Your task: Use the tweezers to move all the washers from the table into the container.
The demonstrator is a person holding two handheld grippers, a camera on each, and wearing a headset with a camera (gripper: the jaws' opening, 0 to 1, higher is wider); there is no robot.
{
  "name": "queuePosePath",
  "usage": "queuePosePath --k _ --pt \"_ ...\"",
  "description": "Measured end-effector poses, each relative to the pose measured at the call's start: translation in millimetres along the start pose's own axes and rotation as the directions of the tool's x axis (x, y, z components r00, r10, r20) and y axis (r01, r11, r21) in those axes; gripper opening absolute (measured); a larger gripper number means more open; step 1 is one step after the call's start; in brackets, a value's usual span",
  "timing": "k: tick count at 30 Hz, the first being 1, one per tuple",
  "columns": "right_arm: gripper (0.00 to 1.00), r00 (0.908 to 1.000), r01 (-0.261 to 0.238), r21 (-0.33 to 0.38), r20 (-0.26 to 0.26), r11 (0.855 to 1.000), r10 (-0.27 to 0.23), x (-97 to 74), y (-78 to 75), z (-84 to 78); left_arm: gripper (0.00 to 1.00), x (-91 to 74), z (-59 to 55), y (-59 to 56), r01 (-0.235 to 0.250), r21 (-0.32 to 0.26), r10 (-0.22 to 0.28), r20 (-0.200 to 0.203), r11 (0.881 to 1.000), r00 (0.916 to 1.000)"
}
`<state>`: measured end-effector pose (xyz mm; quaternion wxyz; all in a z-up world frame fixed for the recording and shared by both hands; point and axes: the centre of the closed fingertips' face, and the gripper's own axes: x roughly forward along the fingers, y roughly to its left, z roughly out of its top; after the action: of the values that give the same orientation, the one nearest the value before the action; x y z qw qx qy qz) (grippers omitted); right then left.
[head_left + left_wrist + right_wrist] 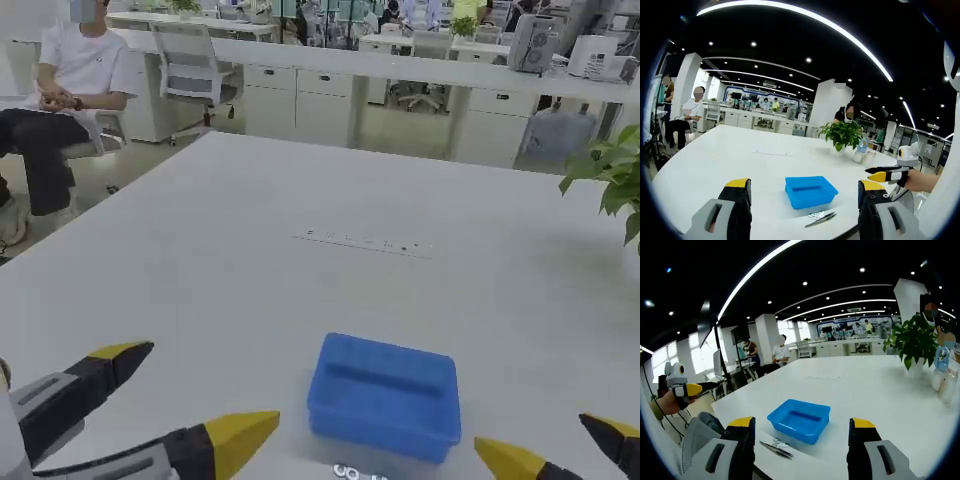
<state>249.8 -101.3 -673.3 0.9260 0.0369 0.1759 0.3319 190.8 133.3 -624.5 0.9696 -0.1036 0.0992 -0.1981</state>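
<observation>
Opening stage: tool not yet taken up. Your left gripper [185, 395] and right gripper [550, 445] both hang above the near edge of the table [250, 280], jaws spread wide and empty. The blue container [810, 191] sits between them, a little further in. The washers [815, 215] lie in a small cluster on the table just on your side of the container. The tweezers [820, 219] lie flat beside them, touching or nearly so; which one cannot be told. No washer can be made out inside the container. The next move, as judged, is to lower one gripper over the tweezers and close on their arms. They lie thin and flat, so a low, level approach is needed, without scattering the washers.
</observation>
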Motion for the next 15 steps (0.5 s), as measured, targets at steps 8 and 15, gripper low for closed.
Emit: queuePosePath --k 8,15 --pt "0.74 1.0000 -0.005 0.002 -0.007 1.000 0.005 2.7 0.1 -1.6 0.88 1.0 -1.7 1.2 -0.005 -0.001 0.005 -0.005 1.000 1.0000" --pt "0.74 1.0000 -0.001 -0.003 0.010 1.000 0.001 4.3 -1.7 4.2 0.88 4.4 -2.2 3.5 -0.007 0.005 0.007 -0.013 1.000 0.9999"
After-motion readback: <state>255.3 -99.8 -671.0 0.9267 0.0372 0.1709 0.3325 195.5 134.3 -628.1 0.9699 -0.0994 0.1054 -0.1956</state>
